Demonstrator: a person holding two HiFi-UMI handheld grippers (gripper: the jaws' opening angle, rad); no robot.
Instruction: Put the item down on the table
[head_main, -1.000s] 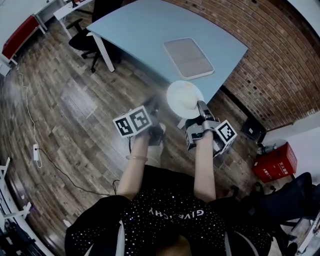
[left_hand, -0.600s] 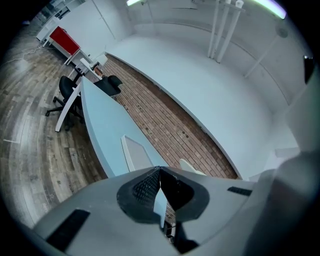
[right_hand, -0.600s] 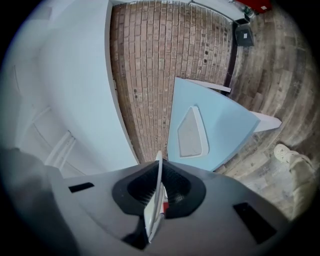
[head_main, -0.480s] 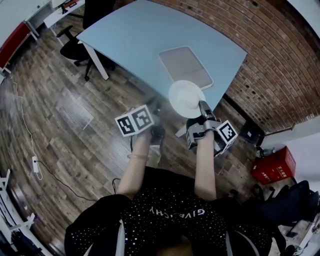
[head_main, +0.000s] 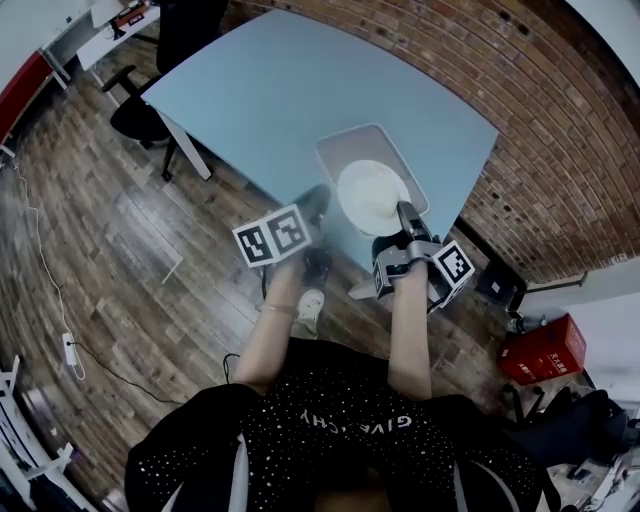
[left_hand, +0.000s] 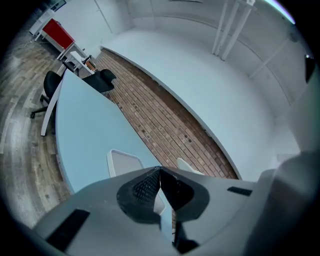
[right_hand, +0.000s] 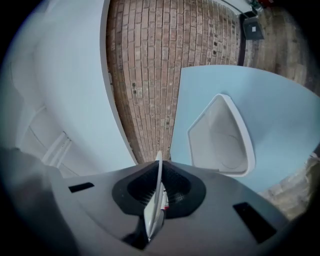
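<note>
Since the earlier frames, the plate (head_main: 372, 195) has advanced from over the floor to above the tray (head_main: 335, 150) on the table (head_main: 250, 90), at frame centre. The right gripper (head_main: 405, 215) is clamped on the plate's near rim. The plate extends from the jaws toward the upper left, roughly level. Whether it touches the tray cannot be told. The left gripper (head_main: 316, 203), jaws together on nothing, sits just beside the plate's left edge. The landing surface lies directly beneath the plate, so the next move is probably a straight descent by the right gripper.
</note>
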